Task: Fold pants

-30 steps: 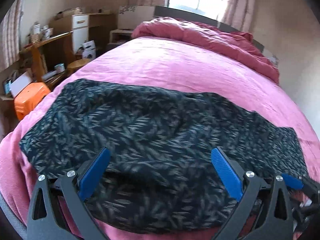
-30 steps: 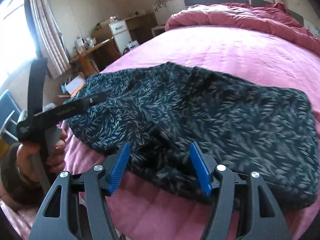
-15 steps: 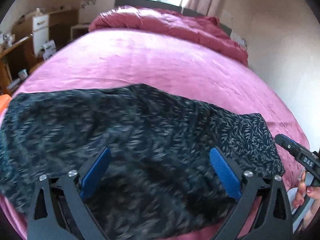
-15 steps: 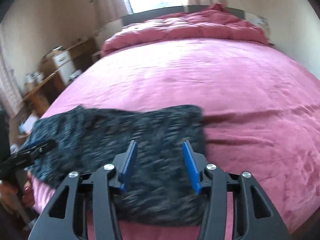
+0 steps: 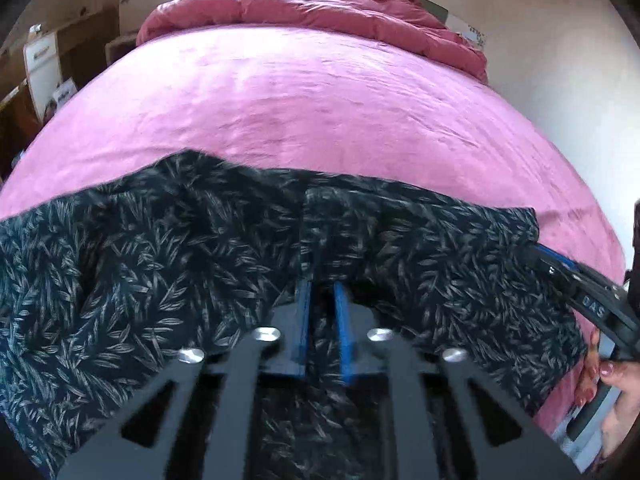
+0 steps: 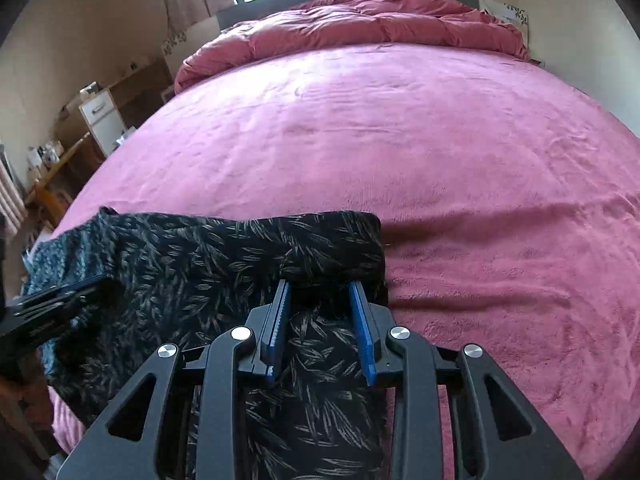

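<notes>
Two grips going on at the near edge of the bed (image 6: 440,152): left tongs (image 5: 322,320) closing on pants (image 5: 160,264) w/ cloth pinched, right tongs (image 6: 320,320) closing, cloth btwn, pads not yet pressing; fold prob. not begun.

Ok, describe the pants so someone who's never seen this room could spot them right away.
Find the big bed with the pink cover. On its near edge lie the pants, with both grippers at the fabric. They are the only dark thing there: black cloth with a pale leaf print, unlike the plain red duvet at the far end.
</notes>
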Available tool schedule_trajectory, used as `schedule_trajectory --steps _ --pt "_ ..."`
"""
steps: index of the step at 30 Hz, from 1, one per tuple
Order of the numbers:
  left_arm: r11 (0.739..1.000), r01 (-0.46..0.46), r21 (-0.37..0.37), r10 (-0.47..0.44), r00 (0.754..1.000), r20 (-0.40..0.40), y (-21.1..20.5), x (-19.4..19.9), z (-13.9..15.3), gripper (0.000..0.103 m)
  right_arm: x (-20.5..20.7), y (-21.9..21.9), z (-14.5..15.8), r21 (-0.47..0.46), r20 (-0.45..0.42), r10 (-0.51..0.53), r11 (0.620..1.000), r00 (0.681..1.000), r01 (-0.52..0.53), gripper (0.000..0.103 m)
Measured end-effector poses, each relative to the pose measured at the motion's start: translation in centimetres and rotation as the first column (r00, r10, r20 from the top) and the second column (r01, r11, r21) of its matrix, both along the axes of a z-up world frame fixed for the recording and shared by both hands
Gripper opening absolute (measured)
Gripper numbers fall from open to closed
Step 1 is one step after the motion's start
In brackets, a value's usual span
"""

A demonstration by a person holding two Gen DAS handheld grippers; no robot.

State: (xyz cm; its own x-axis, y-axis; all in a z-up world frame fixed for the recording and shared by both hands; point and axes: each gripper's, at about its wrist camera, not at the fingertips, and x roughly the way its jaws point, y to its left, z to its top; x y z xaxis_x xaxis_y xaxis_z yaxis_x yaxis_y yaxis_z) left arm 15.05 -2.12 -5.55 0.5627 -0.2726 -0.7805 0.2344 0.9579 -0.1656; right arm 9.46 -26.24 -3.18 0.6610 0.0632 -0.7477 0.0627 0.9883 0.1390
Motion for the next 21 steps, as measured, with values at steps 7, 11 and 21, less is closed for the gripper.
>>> schedule_trajectory --steps 7,11,21 --pt "0.994 -0.062 -0.087 0.067 0.996 0.052 2.1 -3.4 2.7 0.006 -1.4 0.3 1.2 0.047 0.081 0.023 0.999 0.996 -0.026 0.030" --pt "0.996 -0.079 -0.044 0.081 0.996 0.043 2.5 -3.7 1.3 0.006 -0.5 1.6 0.0 -0.028 0.019 0.048 0.998 0.999 -0.048 0.030" --pt "0.995 -0.084 0.050 0.079 0.993 0.093 1.3 -4.0 -0.7 0.007 -0.3 4.0 -1.3 -0.208 -0.003 0.071 0.976 0.998 -0.070 0.030"
